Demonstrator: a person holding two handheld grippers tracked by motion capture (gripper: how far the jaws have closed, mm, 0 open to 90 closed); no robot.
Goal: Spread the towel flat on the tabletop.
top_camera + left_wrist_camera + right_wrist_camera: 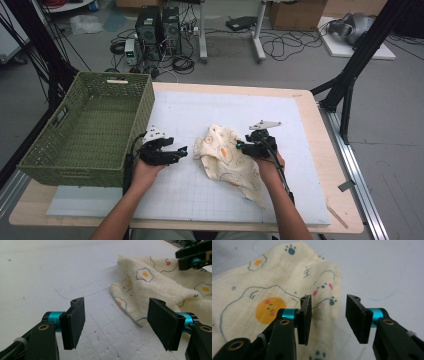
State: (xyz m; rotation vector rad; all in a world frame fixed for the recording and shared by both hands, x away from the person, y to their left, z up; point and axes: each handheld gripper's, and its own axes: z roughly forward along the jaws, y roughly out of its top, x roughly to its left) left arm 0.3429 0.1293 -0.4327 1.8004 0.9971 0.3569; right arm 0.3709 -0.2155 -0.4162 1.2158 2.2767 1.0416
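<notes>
Two handheld grippers over the white grid mat (210, 107), on the wooden table (320, 165). Left gripper (184, 150) just left of the cloth (227, 157), near the mat's middle, jaws spread wide with nothing between them, bare mat below. Cream muslin cloth printed with fried eggs and paw marks, lying crumpled slightly right of the mat's centre, trailing toward the near edge. In the left gripper view, cloth (160, 285) beyond the right-hand jaw, apart from both pads. Right gripper (240, 145) above the cloth's right part, jaws partly open, gripping nothing; in the right gripper view, cloth (262, 305) underneath and behind the left-hand jaw. Green woven basket (87, 165) at the table's left edge.
</notes>
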